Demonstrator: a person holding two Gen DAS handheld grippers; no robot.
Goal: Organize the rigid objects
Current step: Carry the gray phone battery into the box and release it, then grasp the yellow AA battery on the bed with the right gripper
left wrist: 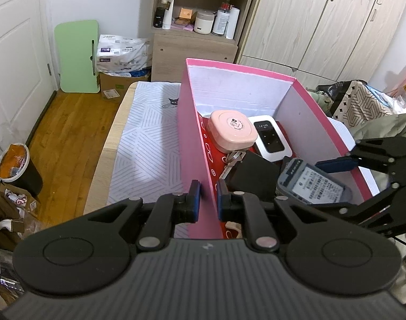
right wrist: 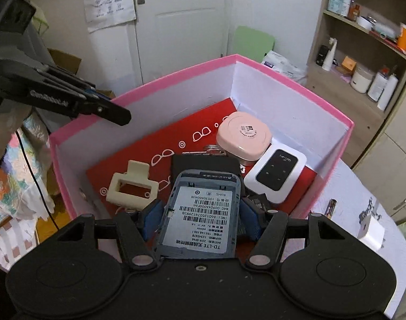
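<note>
Right wrist view: right tongs [right wrist: 200,220] clamped on a grey router back cover [right wrist: 200,213], blue pads [right wrist: 152,220] pressed to both long edges, white barcode label facing up. Held over the near end of the pink box [right wrist: 293,85], above its contents. Just beyond the cover, a flat black item [right wrist: 203,164] on the red sheet [right wrist: 139,165] lining the box floor. Left of it, a beige hair claw clip [right wrist: 132,186]. Behind it, a key ring [right wrist: 214,149] touching a pale pink rounded case [right wrist: 244,136]. Right of that case and touching it, a white pocket router with a dark panel [right wrist: 276,172]. Outside the box on the right, a small battery [right wrist: 330,205] and a white charger plug [right wrist: 370,232] lying on the patterned surface [right wrist: 344,186].

Left wrist view: left tongs [left wrist: 208,196] closed on the pink box's near left wall [left wrist: 192,144], one blue pad outside, the other inside. Same pink case [left wrist: 232,130], white router [left wrist: 270,137] and keys [left wrist: 233,160] visible within. Right tongs [left wrist: 344,184] at the right edge with the grey cover [left wrist: 312,184] between the fingers. Beyond the box: wooden floor [left wrist: 67,133], a green folded board [left wrist: 79,56] against the wall, a shelf unit [left wrist: 197,26] with bottles and jars.
</note>
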